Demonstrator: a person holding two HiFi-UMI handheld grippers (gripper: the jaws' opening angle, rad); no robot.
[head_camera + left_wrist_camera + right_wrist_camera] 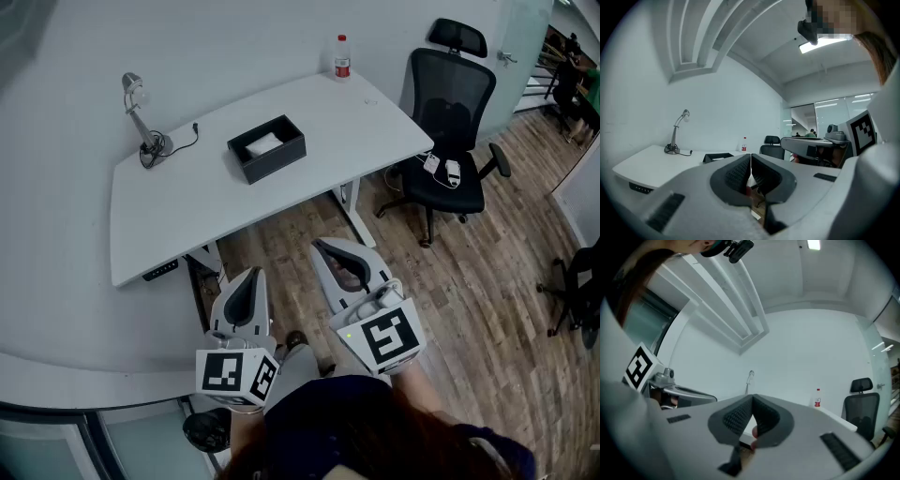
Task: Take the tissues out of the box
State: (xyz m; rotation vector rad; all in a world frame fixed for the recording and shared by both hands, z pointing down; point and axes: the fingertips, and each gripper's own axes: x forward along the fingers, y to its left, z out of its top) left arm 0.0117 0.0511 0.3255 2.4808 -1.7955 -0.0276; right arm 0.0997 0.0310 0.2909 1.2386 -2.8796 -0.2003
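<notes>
A black open box (267, 147) stands on the white desk (187, 206), with white tissues (263, 143) showing inside it. The same box (717, 157) appears far off in the left gripper view. Both grippers hang over the wooden floor, well short of the desk and apart from the box. My left gripper (250, 274) has its jaws shut with nothing between them. My right gripper (321, 245) is likewise shut and empty, its tips meeting in the right gripper view (752, 398).
A desk lamp (141, 117) with its cable stands at the desk's back left. A water bottle (342, 57) sits at the back right corner. A black office chair (445, 131) stands to the right of the desk on the wooden floor (469, 281).
</notes>
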